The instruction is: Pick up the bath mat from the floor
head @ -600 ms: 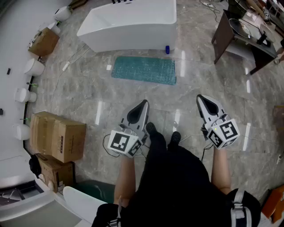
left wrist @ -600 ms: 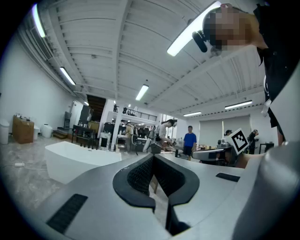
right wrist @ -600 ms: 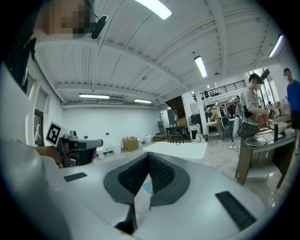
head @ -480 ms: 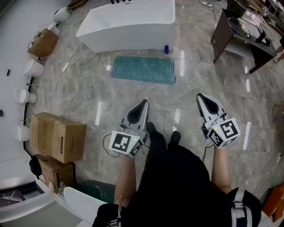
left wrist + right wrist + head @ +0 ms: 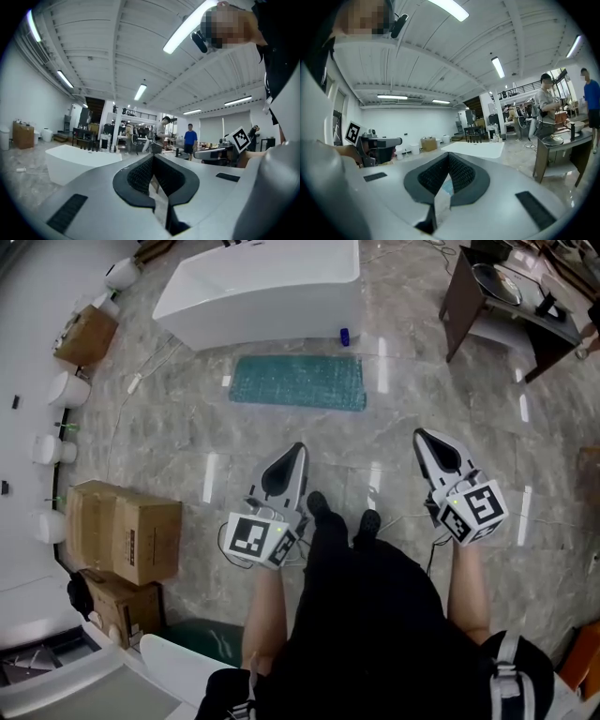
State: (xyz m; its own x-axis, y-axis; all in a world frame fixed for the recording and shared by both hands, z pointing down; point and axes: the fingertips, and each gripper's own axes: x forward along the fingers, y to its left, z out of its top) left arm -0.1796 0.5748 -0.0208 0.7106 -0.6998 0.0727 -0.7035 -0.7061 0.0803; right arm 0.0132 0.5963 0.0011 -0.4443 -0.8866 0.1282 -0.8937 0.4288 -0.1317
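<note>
A teal bath mat [image 5: 298, 382] lies flat on the grey marble floor in front of a white bathtub [image 5: 258, 292] in the head view. My left gripper [image 5: 299, 446] and right gripper [image 5: 418, 435] are held at waist height, well short of the mat, both pointing toward it. Each is shut with nothing between its jaws. In the left gripper view the tips [image 5: 152, 156] meet, with the tub [image 5: 77, 161] beyond them. In the right gripper view the tips [image 5: 448, 154] meet too, and a sliver of teal mat [image 5: 446, 187] shows through the gap below them.
Cardboard boxes [image 5: 122, 529] stand at the left, with white fixtures [image 5: 67, 386] along the wall. A dark table [image 5: 506, 296] stands at the back right. A small blue bottle [image 5: 344, 336] sits by the tub. Cables trail across the floor. People [image 5: 545, 105] stand in the distance.
The view has shifted slightly: the mat and tub now sit a little higher and further left in the head view. Both grippers stay shut in the same pose.
</note>
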